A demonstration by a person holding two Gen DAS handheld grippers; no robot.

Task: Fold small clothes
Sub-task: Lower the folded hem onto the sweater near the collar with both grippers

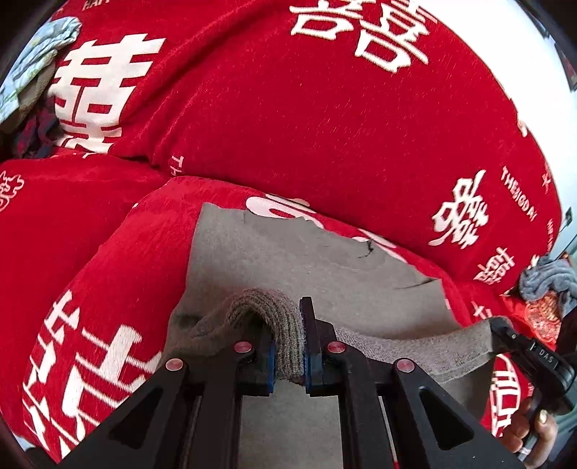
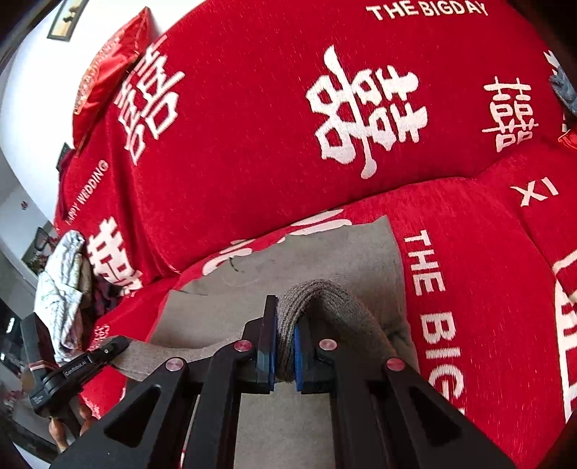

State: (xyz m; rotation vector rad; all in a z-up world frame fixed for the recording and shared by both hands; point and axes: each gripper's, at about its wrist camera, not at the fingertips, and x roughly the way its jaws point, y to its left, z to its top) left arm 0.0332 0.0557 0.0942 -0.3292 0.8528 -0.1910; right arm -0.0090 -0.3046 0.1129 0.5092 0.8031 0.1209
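A: What is the surface?

B: A sofa under a red cover (image 1: 324,126) of nubbly woven cloth, printed with big white characters and lettering. In the left wrist view a white wall (image 1: 505,32) curves past at 1 o'clock.

A: Anything else lying about?

B: A crumpled pale patterned cloth (image 1: 32,61) at 10 o'clock, a grey knit bundle (image 1: 548,277) at 3 o'clock. In the right wrist view a shiny red cushion (image 2: 104,75) leans at 11 o'clock, with a framed picture (image 2: 68,18) on the wall above it.

A: And the garment?

B: A grey-brown garment (image 1: 288,259) – soft, matte, flat on the seat – with its ribbed hem lifted at 6 o'clock.

A: The grippers?

B: The left gripper (image 1: 288,346) is clamped on one bunched stretch of hem, the right gripper (image 2: 285,346) on another – both pinching thick ribbed knit.
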